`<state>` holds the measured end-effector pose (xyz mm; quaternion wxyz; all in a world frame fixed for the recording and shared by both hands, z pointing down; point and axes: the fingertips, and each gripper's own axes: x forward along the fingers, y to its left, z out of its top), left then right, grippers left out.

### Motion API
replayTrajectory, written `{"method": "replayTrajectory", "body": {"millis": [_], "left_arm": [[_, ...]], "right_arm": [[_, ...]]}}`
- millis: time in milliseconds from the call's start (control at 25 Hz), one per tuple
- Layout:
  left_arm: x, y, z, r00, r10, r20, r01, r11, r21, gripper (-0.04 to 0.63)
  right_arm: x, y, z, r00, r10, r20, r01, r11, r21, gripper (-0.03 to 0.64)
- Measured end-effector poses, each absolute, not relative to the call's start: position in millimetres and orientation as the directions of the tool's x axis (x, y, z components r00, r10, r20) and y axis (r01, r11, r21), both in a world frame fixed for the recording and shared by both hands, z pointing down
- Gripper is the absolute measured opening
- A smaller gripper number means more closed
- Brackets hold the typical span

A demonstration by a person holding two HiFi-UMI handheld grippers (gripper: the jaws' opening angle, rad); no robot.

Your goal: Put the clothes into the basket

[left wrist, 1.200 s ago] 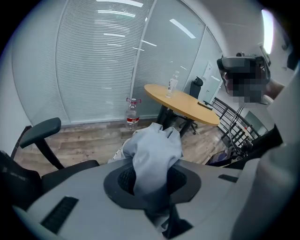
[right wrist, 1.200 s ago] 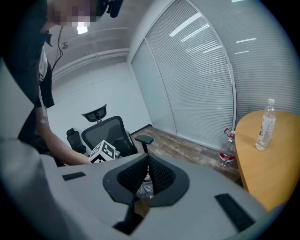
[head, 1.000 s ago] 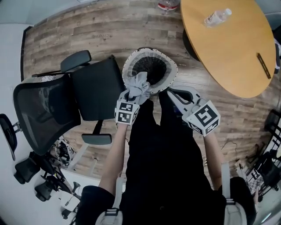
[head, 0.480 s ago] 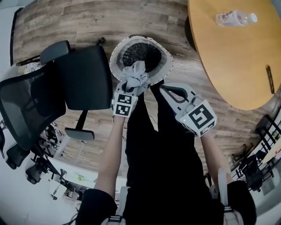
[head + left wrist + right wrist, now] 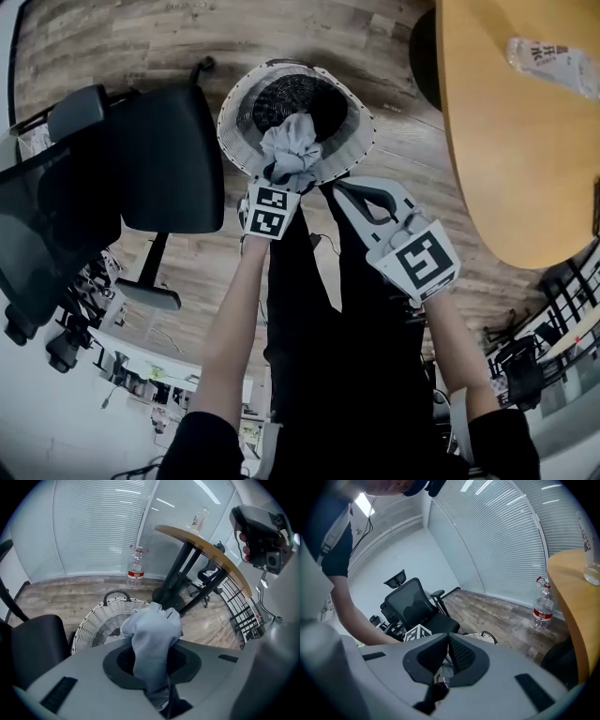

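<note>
The left hand-held gripper (image 5: 157,686) pinches a grey cloth (image 5: 292,150), which bunches up over its jaws and hangs above the near rim of the basket (image 5: 232,141) on the floor, not clearly over the middle. Let go here, the cloth would likely drape across the rim or slide down outside it toward the person's legs, so it needs carrying further in first. Because the fabric wraps the jaws, it may also cling when they part and get dragged back out. The right hand-held gripper (image 5: 449,656) has its jaws pressed together on nothing and sits just beside the rim, where a careless nudge could tip or shift the light basket toward the chair (image 5: 169,159).
</note>
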<state>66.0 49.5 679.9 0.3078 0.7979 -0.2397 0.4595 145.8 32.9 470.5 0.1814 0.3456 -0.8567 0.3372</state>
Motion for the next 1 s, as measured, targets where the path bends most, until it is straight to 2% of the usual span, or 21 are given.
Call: {"method": "replayTrajectory", "body": {"millis": [760, 1000], "left_arm": [[85, 37, 827, 0.407, -0.045, 0.913, -0.712, -0.641, 0.286, 0.091], [86, 21, 862, 0.405, -0.037, 0.913, -0.758, -0.572, 0.313, 0.091]], "right_arm": [[170, 30, 578, -0.676, -0.455, 0.58, -0.737, 0.433, -0.518, 0.018], [172, 20, 604, -0.659, -0.467, 0.589, -0.752, 0.405, -0.52, 0.018]]}}
